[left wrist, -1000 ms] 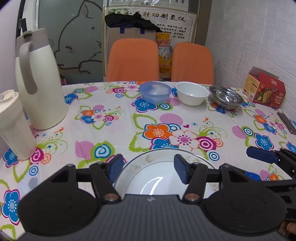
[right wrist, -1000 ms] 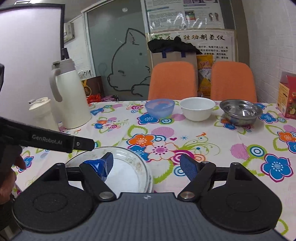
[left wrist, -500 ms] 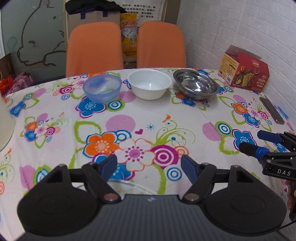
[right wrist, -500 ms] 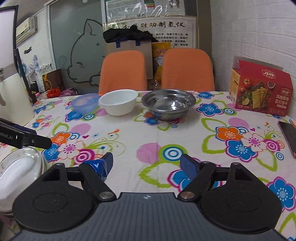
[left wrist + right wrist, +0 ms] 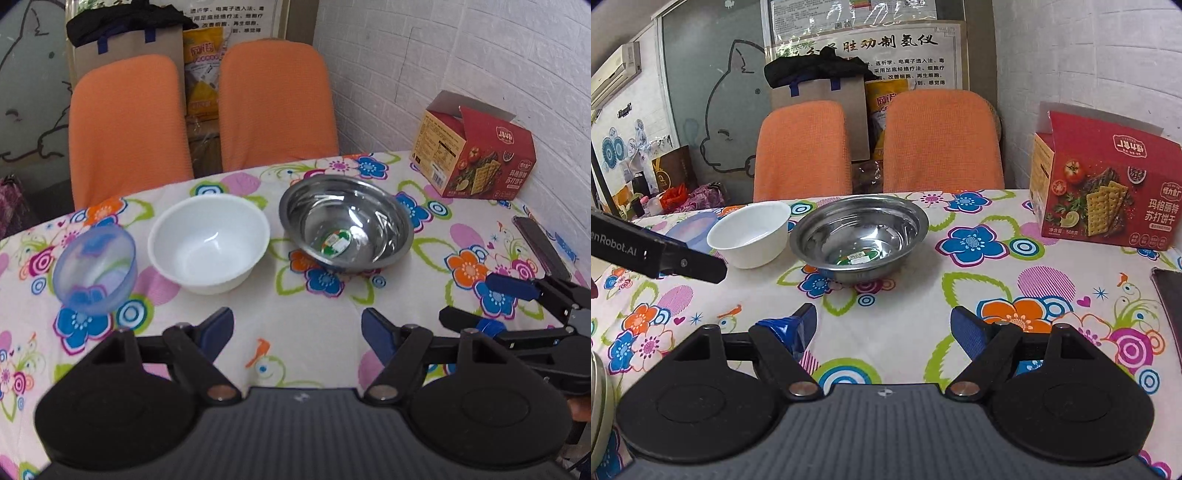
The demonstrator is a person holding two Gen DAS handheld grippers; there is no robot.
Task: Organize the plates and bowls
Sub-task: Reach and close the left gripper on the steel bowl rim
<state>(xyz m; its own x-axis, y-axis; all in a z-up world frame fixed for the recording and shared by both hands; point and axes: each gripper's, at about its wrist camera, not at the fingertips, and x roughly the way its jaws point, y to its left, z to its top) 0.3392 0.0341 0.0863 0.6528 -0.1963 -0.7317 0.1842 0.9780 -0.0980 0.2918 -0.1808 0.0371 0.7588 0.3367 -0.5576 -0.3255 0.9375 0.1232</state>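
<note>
R gripper (image 5: 883, 330) jaws apart, empty | steel bowl (image 5: 858, 236) ahead, white bowl (image 5: 749, 234) left of it

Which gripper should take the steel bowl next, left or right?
Right, probably. The right gripper is open and the steel bowl sits almost straight ahead of it. The left gripper, also open, faces nearer the white bowl.
</note>
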